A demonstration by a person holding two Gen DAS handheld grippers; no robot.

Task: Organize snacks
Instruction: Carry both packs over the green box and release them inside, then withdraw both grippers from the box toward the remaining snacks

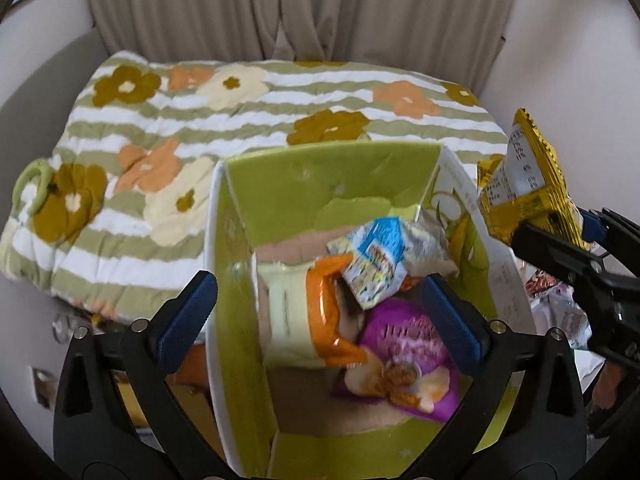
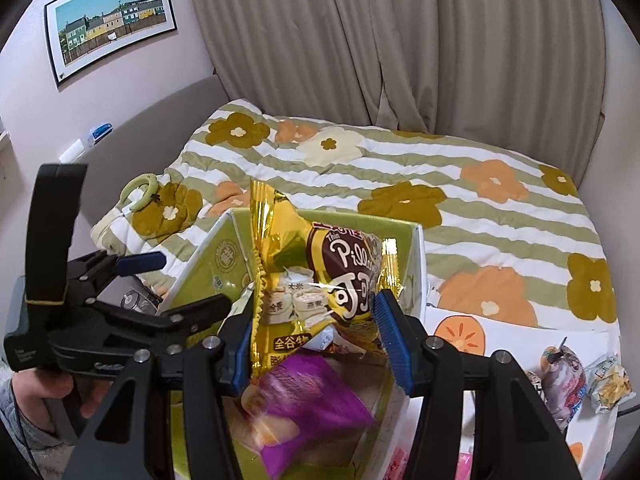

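- Right tool (image 2: 316,344) is clamped on the gold snack bag (image 2: 316,280), pinching it low across its width so the bag stands up above the pads; that grip keeps the crinkly foil from folding over and leaves the bottom free to go in first.
- It holds the bag over the near edge of the green box (image 1: 332,176), clearly so a release would drop the bag inside and not on the bed (in the left view the bag sits at the box's right side, not yet down in it).
- Left tool (image 1: 320,312) has its fingers wide apart with nothing between them, hovering above the box opening; nothing is gripped.
- Inside the box: a purple packet (image 1: 404,344), an orange-and-cream packet (image 1: 308,316) and a small blue-and-white packet (image 1: 376,264), lying loose and overlapping, tossed in rather than stacked.
- The box stands open-topped with its flaps up, which gives both tools a straight way down.
- More loose snacks (image 2: 580,384) lie on the white table (image 2: 516,336) to the right of the box, probably next in line.
- Behind the box is a bed with a floral quilt (image 1: 240,120) (not part of the job).
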